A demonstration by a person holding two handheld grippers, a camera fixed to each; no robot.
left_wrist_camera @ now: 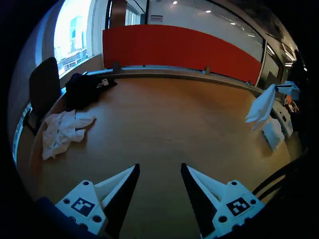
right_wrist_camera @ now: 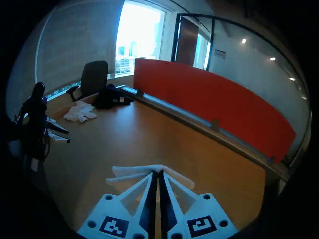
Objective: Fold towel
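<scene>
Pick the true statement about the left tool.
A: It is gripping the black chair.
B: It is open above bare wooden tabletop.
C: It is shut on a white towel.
B: the left tool has its fingers spread wide apart, with the bare wooden table showing between them.

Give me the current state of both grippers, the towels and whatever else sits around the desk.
left gripper: open, nothing between its fingers
right gripper: shut on the held towel
held towel: pinched, hanging in loose folds
crumpled towel: bunched on the desk, not folded
dark bundle: heaped at the far corner
office chair: empty
</scene>
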